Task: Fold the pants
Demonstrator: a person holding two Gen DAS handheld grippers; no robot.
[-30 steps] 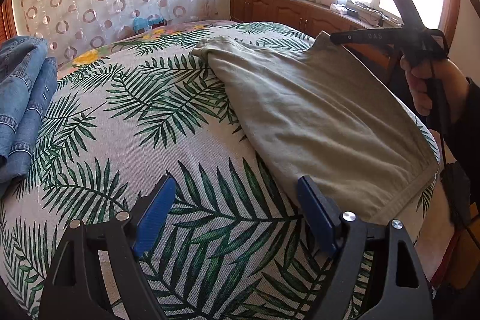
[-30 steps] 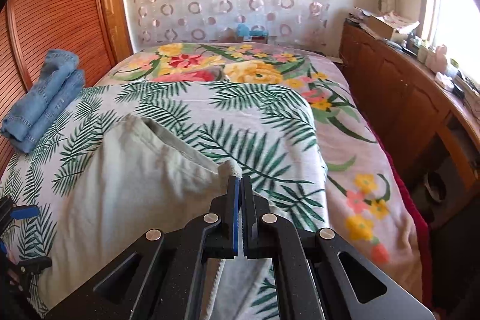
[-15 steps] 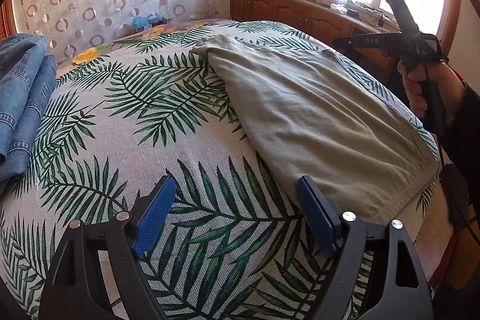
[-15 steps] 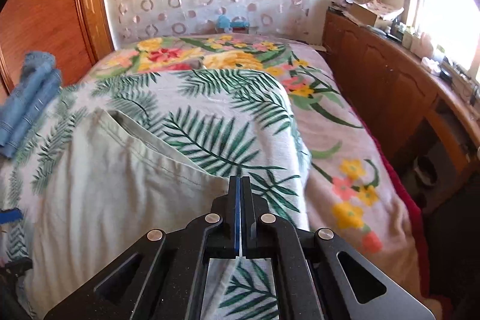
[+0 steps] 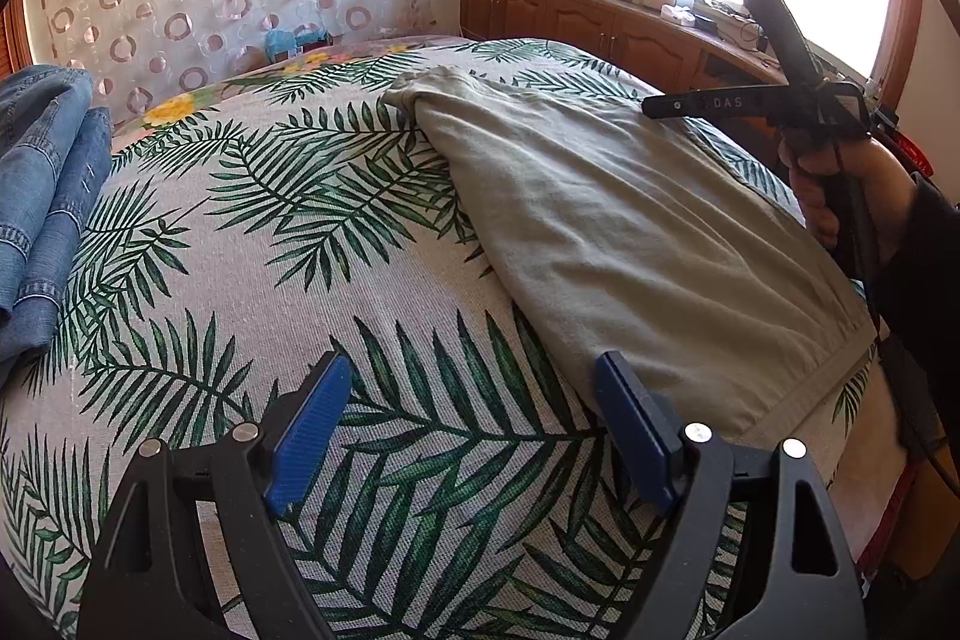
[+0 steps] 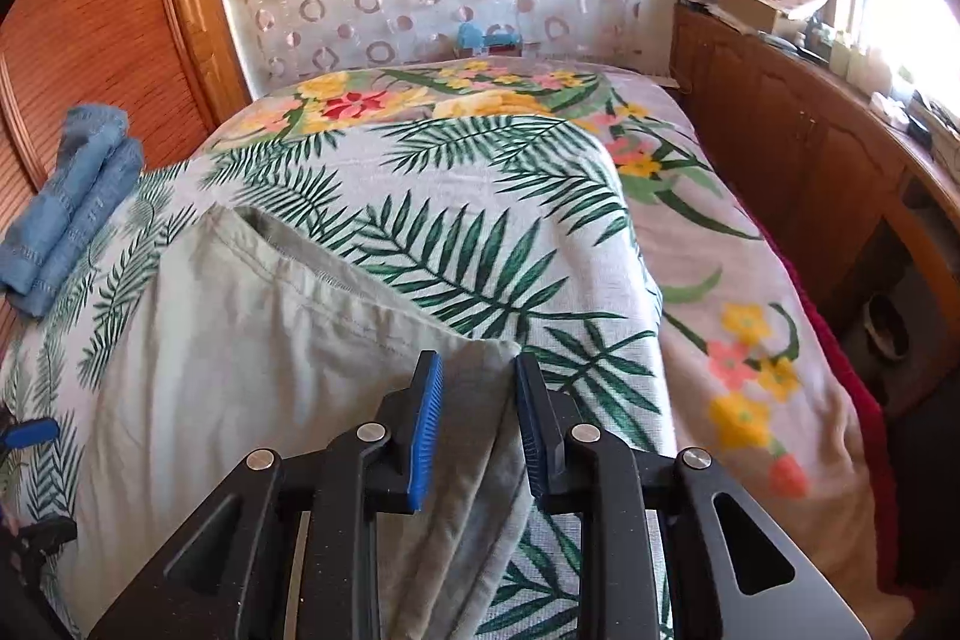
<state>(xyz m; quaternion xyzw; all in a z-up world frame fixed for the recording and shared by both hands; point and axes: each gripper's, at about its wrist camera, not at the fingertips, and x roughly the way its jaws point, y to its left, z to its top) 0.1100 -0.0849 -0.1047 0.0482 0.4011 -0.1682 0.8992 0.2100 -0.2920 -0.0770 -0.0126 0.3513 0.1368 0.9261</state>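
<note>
Over on the bed (image 6: 510, 232), right gripper (image 6: 474, 424) had just been opening, letting the pants (image 5: 648, 244) corner go; left gripper (image 5: 474, 436) hung released. Next fold probably needed fresh grips.

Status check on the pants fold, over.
Left gripper open, empty. Right gripper jaws just opening, pants corner between them, released. Folded jeans lie clear.

1. "DAS" in pale capitals, printed on the black side bar of the right gripper (image 5: 651, 106), seen from the left wrist view.
2. Nothing else legible in either view.
</note>
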